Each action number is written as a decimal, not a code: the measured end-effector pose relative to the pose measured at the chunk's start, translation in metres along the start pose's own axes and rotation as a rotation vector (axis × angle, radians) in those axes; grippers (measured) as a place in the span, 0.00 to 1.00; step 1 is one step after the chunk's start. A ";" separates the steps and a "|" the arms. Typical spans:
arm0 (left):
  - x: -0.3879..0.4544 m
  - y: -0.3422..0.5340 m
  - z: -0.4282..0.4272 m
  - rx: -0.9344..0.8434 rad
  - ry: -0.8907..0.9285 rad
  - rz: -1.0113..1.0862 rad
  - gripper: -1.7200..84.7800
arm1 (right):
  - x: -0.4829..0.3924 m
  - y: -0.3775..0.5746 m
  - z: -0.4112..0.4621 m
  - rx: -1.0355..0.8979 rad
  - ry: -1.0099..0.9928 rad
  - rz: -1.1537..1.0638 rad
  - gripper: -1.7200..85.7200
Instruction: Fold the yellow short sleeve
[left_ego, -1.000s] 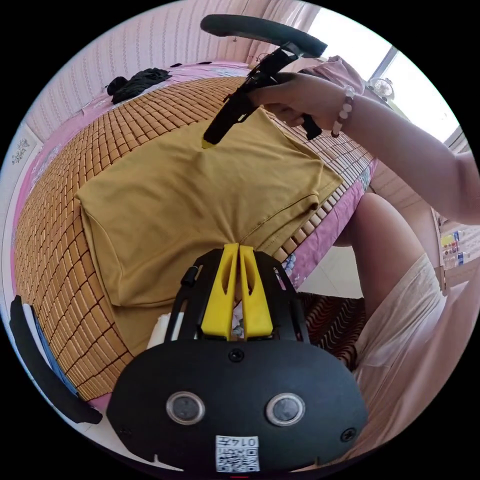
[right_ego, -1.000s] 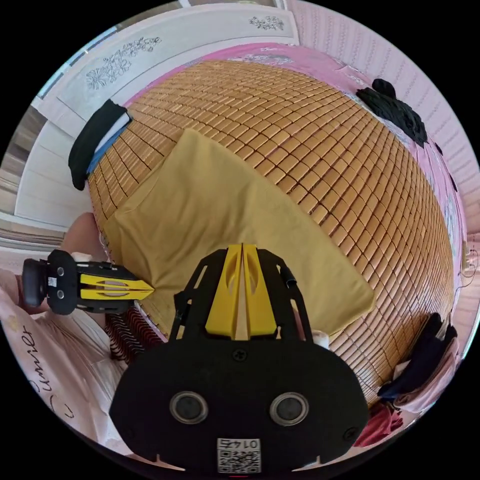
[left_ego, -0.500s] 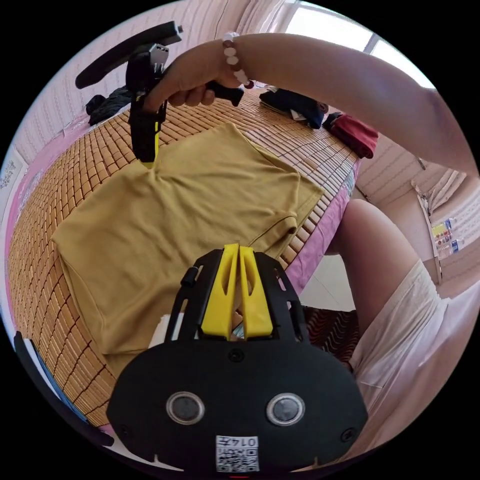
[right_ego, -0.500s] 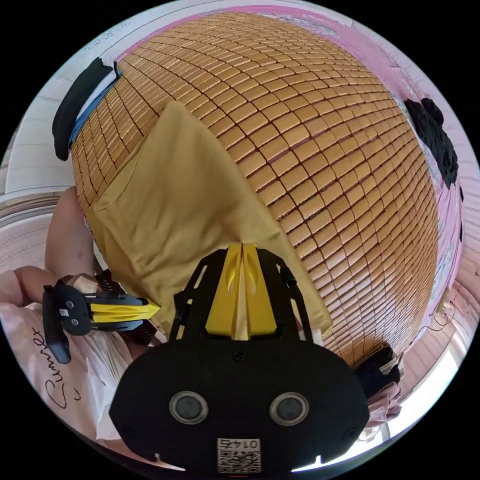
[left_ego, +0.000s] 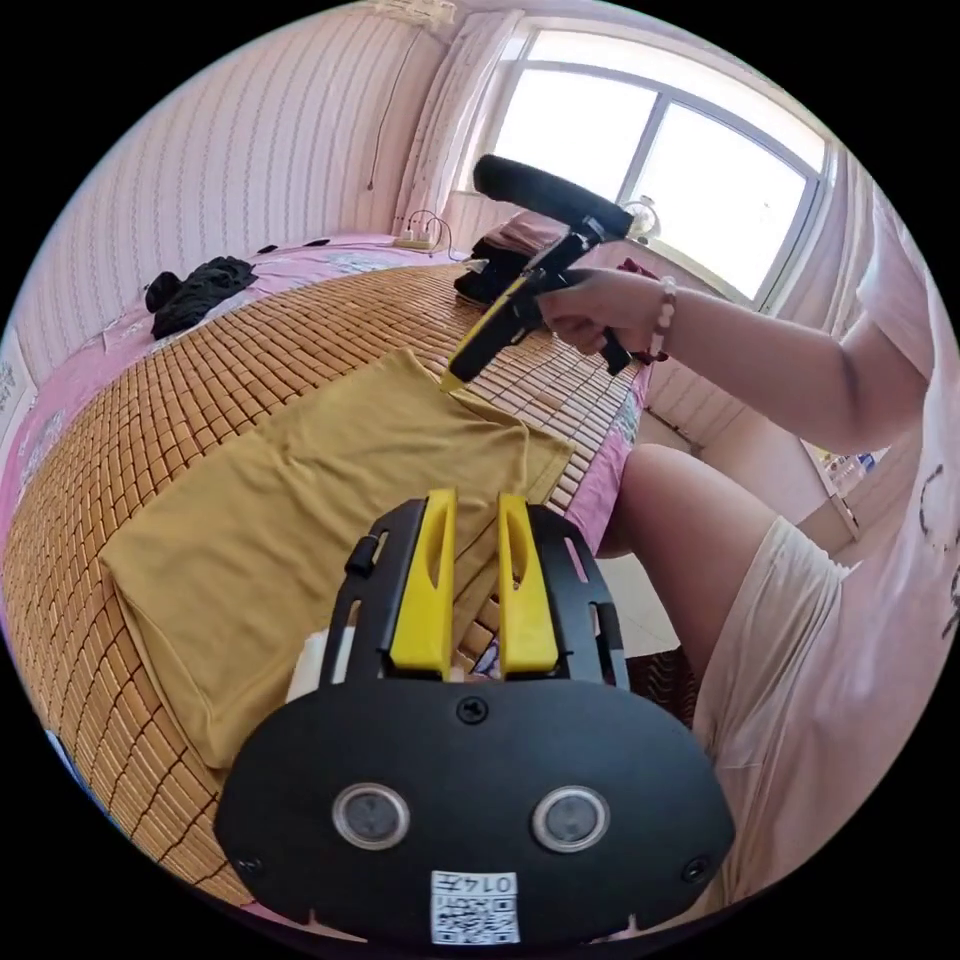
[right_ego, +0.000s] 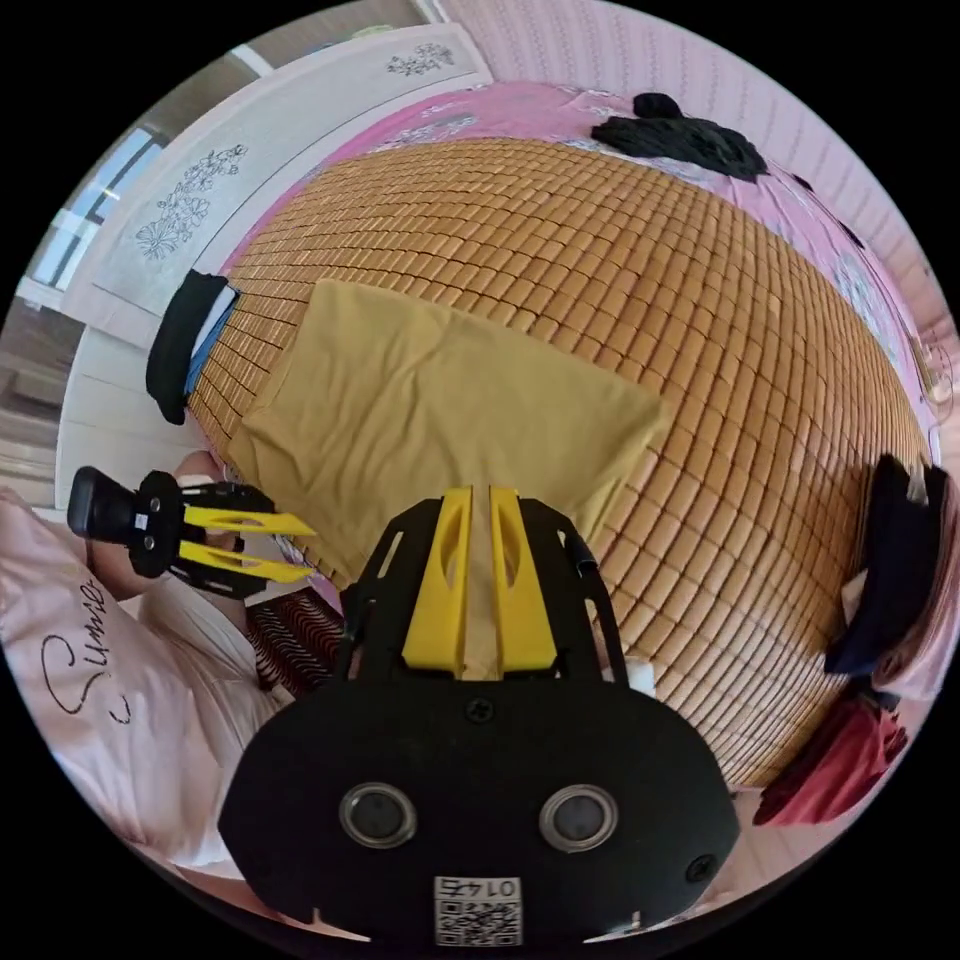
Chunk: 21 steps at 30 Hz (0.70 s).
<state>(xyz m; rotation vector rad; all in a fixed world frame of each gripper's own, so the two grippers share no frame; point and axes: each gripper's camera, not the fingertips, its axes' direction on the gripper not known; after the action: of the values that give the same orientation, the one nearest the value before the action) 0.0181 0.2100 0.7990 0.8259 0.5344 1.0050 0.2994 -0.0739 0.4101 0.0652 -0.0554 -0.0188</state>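
While the yellow short sleeve (left_ego: 300, 510) lay folded into a flat rectangle on the bamboo mat (right_ego: 720, 400) of the bed, you held both grippers just off it. Your left gripper (left_ego: 473, 510) sat at the shirt's edge nearest the bed's side, its yellow jaws spread apart with nothing between them; in the right gripper view that same gripper (right_ego: 290, 548) showed beside the shirt's near corner, jaws parted, clear of the cloth. Your right gripper (right_ego: 478, 500) hovered over the shirt's other end, its jaws slightly apart, with the fabric visible through the gap, gripping nothing. In the left gripper view its tip (left_ego: 455, 378) pointed down at the shirt's far corner, and your hand (left_ego: 590, 310) wrapped its handle. A black garment (left_ego: 195, 290) lay on the pink sheet beyond the shirt, and a pile of dark and red clothes (right_ego: 880, 640) sat at the mat's edge, well apart from the shirt.
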 end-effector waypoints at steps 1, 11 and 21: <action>0.006 -0.003 0.002 0.049 -0.010 0.028 0.12 | 0.016 0.032 0.002 -0.007 -0.011 0.082 0.10; 0.064 -0.051 0.096 -0.121 0.082 0.248 0.23 | 0.090 0.158 0.023 0.109 -0.192 0.393 0.07; 0.091 -0.067 0.148 -0.238 0.045 0.261 0.23 | 0.141 0.212 0.009 0.293 -0.439 0.317 0.02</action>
<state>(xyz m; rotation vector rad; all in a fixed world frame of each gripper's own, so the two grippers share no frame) 0.2012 0.2199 0.8306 0.6722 0.3412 1.3025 0.4430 0.1338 0.4407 0.3440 -0.5068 0.2937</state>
